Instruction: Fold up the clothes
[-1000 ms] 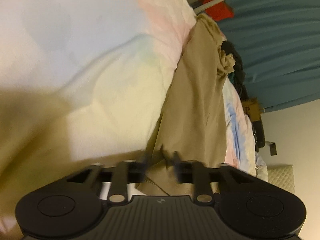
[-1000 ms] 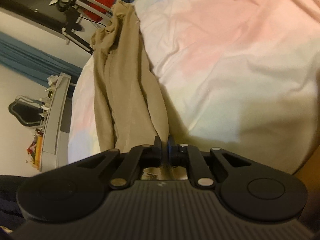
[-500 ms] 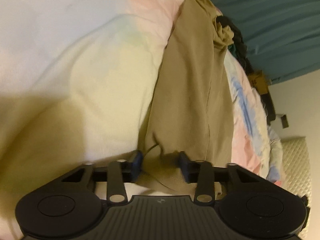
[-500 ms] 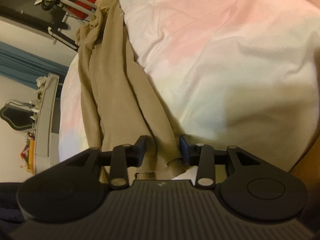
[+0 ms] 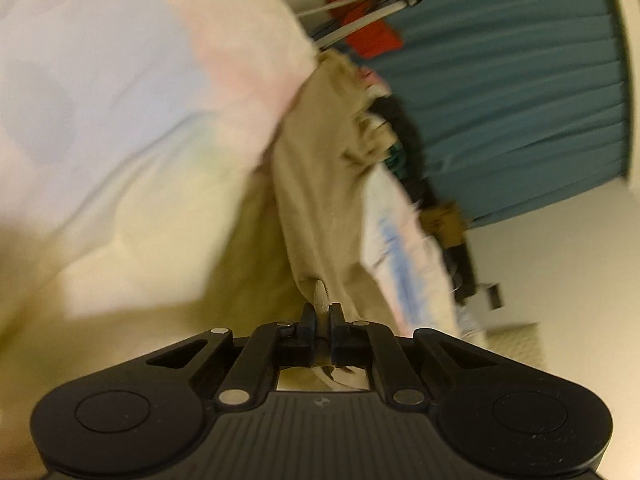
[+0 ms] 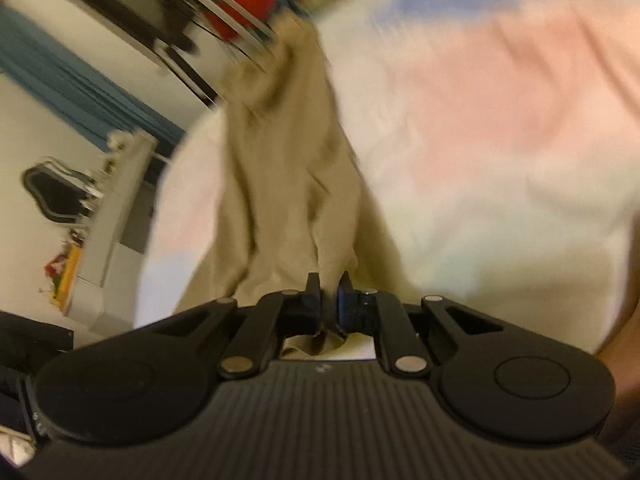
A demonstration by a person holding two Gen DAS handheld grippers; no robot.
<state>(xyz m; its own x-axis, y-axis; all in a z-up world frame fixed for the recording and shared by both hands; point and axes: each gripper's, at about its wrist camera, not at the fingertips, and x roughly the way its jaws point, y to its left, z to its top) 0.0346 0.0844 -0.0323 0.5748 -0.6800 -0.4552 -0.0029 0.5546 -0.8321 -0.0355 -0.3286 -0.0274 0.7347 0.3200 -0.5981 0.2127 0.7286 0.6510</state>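
A long tan garment (image 5: 320, 184) lies stretched along a bed covered with a pastel sheet (image 5: 120, 120). My left gripper (image 5: 322, 308) has its jaws closing tight on the garment's near edge, and a ridge of cloth stands up between the pads. In the right wrist view the same tan garment (image 6: 280, 184) runs away from me, bunched at its far end. My right gripper (image 6: 329, 284) has its jaws closing on another part of the near edge, with a fold pinched between the pads. Both views are blurred by motion.
A blue curtain (image 5: 500, 100) hangs beyond the bed, with a metal rack and a red item (image 5: 372, 32) beside it. Dark clothes (image 5: 408, 140) lie piled at the bed's far edge. A white dresser (image 6: 108, 216) and a black-framed mirror (image 6: 48, 196) stand at the left.
Both grippers stood open around the garment's edge half a second ago and now pinch it. Both have lifted, and the near edge has risen with them.
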